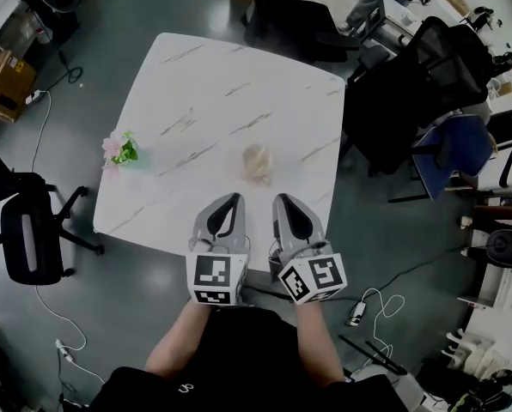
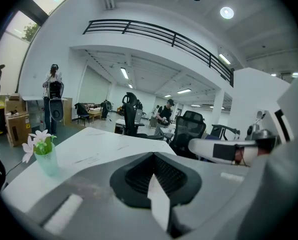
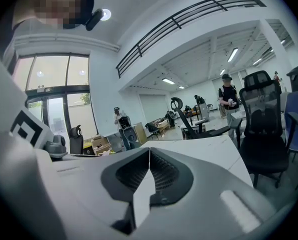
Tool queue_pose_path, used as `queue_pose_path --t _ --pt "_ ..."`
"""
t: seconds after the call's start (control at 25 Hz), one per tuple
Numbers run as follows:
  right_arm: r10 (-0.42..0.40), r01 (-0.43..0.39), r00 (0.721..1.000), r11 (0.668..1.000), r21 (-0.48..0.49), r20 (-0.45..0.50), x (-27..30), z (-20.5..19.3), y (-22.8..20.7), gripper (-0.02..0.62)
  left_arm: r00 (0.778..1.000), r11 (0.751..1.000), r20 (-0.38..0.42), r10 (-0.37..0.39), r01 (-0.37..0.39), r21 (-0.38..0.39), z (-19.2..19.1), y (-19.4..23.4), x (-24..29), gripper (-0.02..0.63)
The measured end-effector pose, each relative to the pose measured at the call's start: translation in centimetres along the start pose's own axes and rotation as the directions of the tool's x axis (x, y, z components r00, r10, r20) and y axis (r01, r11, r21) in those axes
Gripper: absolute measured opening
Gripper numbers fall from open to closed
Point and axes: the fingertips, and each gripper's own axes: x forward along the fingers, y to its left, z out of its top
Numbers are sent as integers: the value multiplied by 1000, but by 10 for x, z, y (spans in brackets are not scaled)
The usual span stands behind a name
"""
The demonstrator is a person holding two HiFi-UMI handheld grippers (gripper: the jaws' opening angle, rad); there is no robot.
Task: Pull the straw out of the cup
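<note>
A pale, see-through cup (image 1: pixel 258 163) stands on the white marble table (image 1: pixel 213 93), right of its middle; from above I cannot make out a straw in it. My left gripper (image 1: pixel 228 202) and right gripper (image 1: pixel 285 202) hang side by side over the table's near edge, just short of the cup. Both are shut with nothing between the jaws. The left gripper view shows that gripper (image 2: pixel 153 156) with its jaws pressed together, and the right gripper view shows the same for the other gripper (image 3: pixel 149 151). The cup is hidden in both gripper views.
A small green vase with pink flowers (image 1: pixel 121 150) (image 2: pixel 44 154) stands at the table's left edge. A black office chair (image 1: pixel 33 230) is on the floor to the left, more chairs (image 1: pixel 411 84) crowd the right side. Cables (image 1: pixel 385 303) lie on the floor. People stand far off.
</note>
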Motion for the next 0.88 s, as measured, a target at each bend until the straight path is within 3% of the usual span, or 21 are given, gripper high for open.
queue_pose_path --t 0.56,0.88 --pt "8 -5 995 1000 26 -103 42 -24 -29 83 998 1000 -57 20 -21 -16 -12 7 38 0" --pt "7 0 991 999 54 -133 64 -33 -45 93 996 999 -82 41 -42 -20 -16 15 49 1"
